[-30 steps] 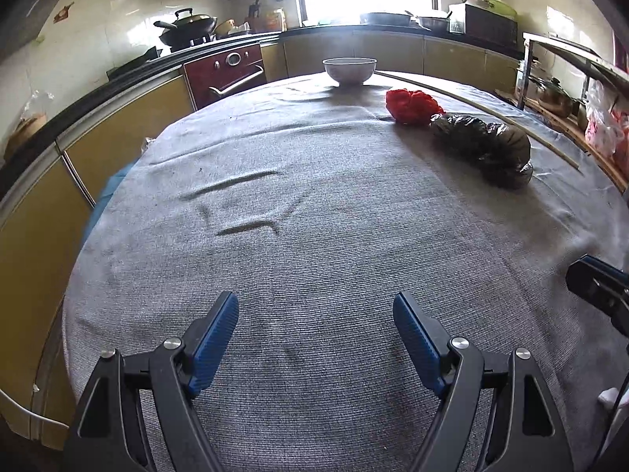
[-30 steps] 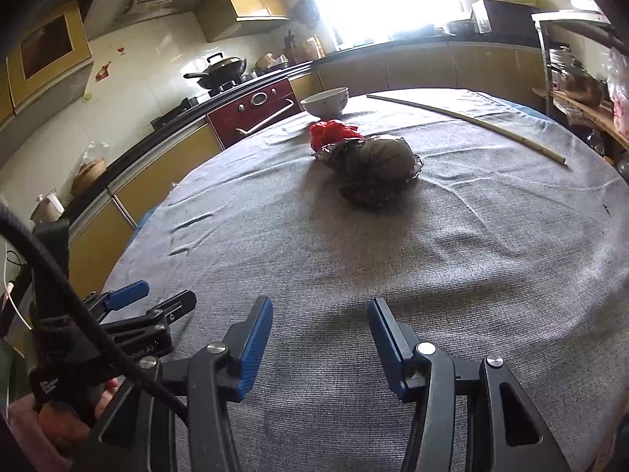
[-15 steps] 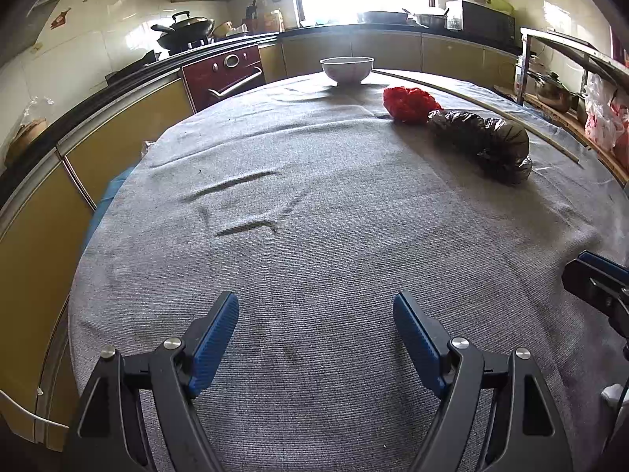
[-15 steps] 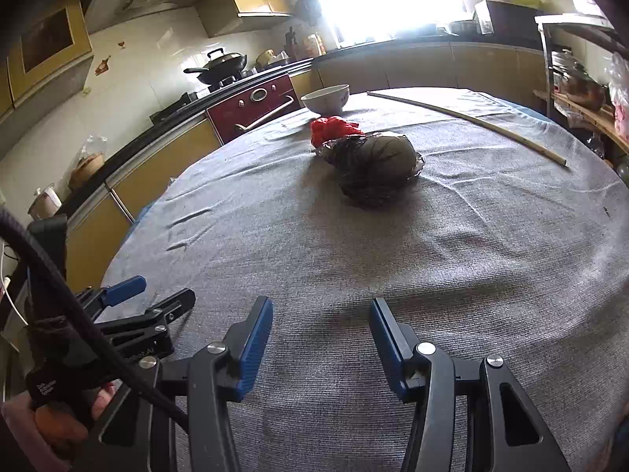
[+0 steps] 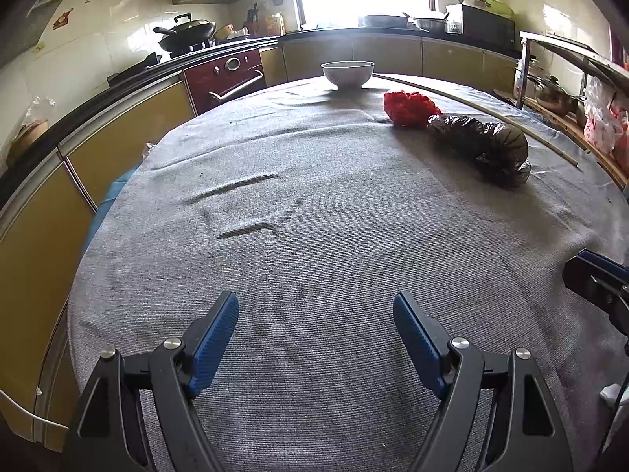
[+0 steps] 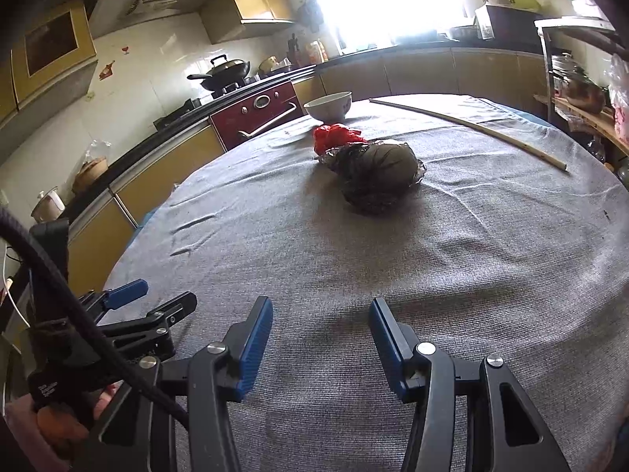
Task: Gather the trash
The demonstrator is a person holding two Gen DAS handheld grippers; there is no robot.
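Observation:
A crumpled black plastic bag [image 5: 485,145] lies on the grey-clothed table [image 5: 314,236], with a crumpled red plastic bag [image 5: 409,108] touching its far end. Both show in the right wrist view too, the black bag [image 6: 377,173] straight ahead and the red bag [image 6: 336,135] behind it. My left gripper [image 5: 316,320] is open and empty over the near part of the table. My right gripper [image 6: 320,326] is open and empty, well short of the black bag. The left gripper shows at the right view's left edge [image 6: 153,299].
A white bowl [image 5: 348,74] stands at the table's far edge. A long thin pale stick [image 6: 468,129] lies across the far right of the cloth. Kitchen counters with a red oven [image 5: 228,78] run behind, and a shelf rack [image 5: 570,90] stands at the right.
Both grippers have shifted slightly; the view has tilted down a little and the bags sit a touch lower in frame. Both stay open.

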